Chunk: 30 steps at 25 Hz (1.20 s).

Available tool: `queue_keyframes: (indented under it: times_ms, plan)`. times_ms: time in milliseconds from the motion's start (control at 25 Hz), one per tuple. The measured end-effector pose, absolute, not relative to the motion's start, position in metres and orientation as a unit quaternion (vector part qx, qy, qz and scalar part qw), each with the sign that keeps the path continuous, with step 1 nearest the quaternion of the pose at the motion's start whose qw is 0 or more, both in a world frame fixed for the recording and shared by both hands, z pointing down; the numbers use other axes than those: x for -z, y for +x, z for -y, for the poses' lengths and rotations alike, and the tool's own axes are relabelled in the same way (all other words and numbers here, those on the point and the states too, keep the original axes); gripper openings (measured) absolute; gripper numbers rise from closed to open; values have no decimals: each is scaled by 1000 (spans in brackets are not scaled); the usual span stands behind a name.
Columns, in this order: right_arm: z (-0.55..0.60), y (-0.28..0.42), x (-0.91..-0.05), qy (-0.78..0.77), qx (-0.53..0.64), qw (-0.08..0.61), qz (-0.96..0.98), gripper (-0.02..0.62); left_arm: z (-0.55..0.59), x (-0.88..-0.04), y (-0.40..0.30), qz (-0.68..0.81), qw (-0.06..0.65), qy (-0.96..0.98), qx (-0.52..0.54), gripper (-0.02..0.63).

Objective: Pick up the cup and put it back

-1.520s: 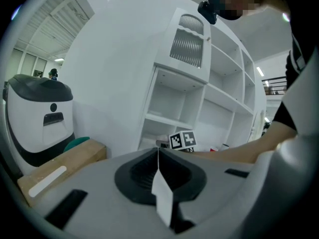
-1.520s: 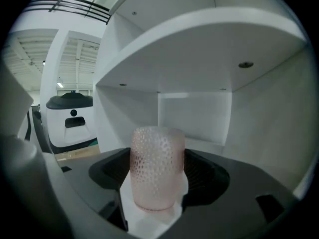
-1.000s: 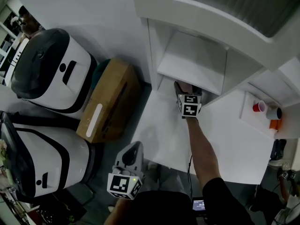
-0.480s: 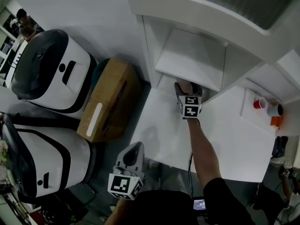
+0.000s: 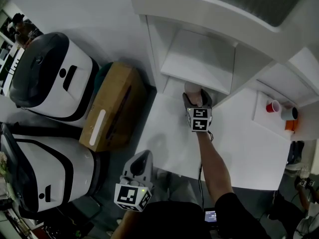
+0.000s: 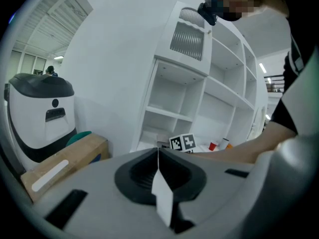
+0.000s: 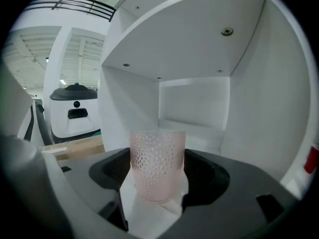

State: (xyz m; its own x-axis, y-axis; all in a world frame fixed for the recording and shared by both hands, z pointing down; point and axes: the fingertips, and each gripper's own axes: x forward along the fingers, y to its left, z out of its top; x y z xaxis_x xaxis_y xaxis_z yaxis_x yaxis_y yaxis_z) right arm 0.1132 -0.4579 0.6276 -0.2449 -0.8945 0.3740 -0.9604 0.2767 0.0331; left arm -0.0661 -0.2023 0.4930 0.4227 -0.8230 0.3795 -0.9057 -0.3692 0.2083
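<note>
Cup (image 7: 157, 166) — pale pink, translucent, dimpled all over, upright — is clamped between the right gripper (image 7: 158, 195) jaws at the mouth of the lower shelf compartment (image 7: 195, 108). Left gripper (image 6: 158, 183) is empty with jaws pressed together, well apart from the cup.

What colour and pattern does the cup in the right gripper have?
Pale pink cup, covered in small dots; clearest in right gripper view.
</note>
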Motion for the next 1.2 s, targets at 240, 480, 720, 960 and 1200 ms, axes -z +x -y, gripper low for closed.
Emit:
queue_keyframes:
  times_ms: [240,480,720,960,1200]
  plan:
    - [437,117,-643,601,-118,184,768,335,201,-491,-61,520,194,826,-102,14]
    - [448,121,-648,604,-128,209,759,311,195,-491,-65,523,193,823,-105,14]
    - [434,122,-648,600,-134,212,759,311,190,-488,-69,525,192,823,-100,14]
    - [394,124,-613,611,-127,162,765,272,187,-481,-61,515,190,831,-87,14]
    - [342,126,-553,631,-115,89,762,151,181,-476,-55,500,185,843,-75,14]
